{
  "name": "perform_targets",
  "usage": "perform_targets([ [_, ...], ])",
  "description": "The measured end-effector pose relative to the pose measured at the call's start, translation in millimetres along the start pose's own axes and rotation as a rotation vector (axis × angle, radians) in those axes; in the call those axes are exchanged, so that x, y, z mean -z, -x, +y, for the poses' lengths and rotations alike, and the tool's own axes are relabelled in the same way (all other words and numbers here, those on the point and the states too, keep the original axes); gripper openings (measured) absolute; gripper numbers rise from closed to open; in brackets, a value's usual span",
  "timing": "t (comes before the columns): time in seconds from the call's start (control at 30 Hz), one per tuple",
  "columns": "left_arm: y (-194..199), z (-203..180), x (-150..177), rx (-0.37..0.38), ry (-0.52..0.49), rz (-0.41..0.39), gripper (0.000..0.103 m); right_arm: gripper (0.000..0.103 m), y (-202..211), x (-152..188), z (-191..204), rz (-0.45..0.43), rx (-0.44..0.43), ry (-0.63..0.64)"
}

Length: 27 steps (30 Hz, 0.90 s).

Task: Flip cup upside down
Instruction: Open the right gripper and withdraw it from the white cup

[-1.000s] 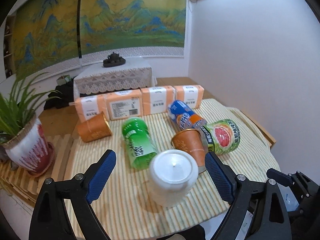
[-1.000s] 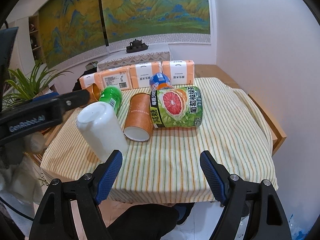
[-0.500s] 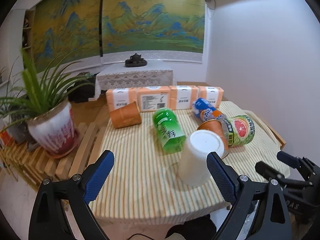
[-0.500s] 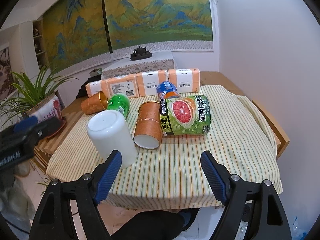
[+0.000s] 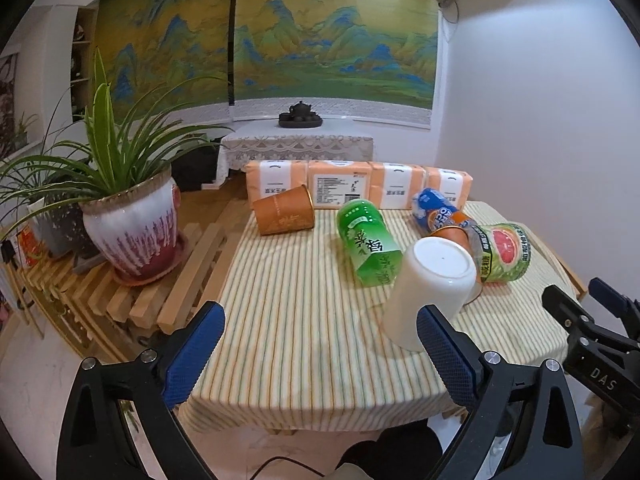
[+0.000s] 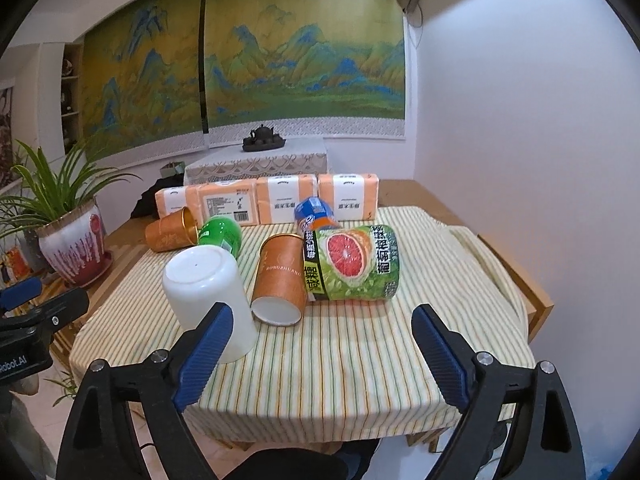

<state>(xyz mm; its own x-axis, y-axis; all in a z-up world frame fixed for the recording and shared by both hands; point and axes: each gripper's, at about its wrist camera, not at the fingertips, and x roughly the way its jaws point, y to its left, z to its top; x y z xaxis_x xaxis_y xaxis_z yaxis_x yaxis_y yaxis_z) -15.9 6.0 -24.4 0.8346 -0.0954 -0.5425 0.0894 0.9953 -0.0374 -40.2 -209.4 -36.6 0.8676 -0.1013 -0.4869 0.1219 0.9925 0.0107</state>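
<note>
A white cup [image 5: 430,282] stands upside down, base up, near the front of the striped tablecloth [image 5: 304,320]; it also shows in the right wrist view [image 6: 206,294]. My left gripper [image 5: 320,354] is open and empty, back from the table's front edge, with the cup just beyond its right finger. My right gripper [image 6: 322,354] is open and empty, also off the front edge, with the cup behind its left finger. The right gripper's body shows in the left wrist view [image 5: 592,344].
An orange paper cup [image 6: 280,280], a grapefruit can [image 6: 352,264], a green can [image 5: 368,244] and a blue bottle [image 5: 436,212] lie on their sides behind the white cup. Another orange cup [image 5: 284,212] lies at back left. Tissue packs [image 5: 356,188] line the back. A potted plant [image 5: 132,216] stands left.
Both grippers have drawn back from the table and away from the white cup. The left view has swung left, so the cup now sits at its right. The cup stays upside down.
</note>
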Motion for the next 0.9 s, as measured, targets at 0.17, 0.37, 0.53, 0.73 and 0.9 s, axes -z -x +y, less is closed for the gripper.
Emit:
perform_targets([
  [0.17, -2.2, 0.2, -2.4, -0.003, 0.004, -0.003, 0.099, 0.089, 0.8, -0.8, -2.2, -0.007, 0.004, -0.006],
  [0.37, -2.5, -3.9, -2.4, -0.004, -0.008, -0.006, 0.099, 0.09, 1.1, -1.5, -4.1, -0.009, 0.006, -0.009],
  [0.53, -1.6, -5.0, -3.1, -0.016, -0.011, -0.011, 0.099, 0.09, 2.5, -1.8, -5.6, -0.012, 0.008, -0.01],
  [0.73, -0.2, -5.1, -4.0, -0.023, -0.013, -0.013, 0.099, 0.09, 2.3, -1.5, -6.0, -0.011, 0.009, -0.01],
  [0.9, 1.1, -6.1, -4.0, -0.021, -0.017, -0.016, 0.099, 0.09, 2.1, -1.1, -6.3, -0.011, 0.008, -0.009],
])
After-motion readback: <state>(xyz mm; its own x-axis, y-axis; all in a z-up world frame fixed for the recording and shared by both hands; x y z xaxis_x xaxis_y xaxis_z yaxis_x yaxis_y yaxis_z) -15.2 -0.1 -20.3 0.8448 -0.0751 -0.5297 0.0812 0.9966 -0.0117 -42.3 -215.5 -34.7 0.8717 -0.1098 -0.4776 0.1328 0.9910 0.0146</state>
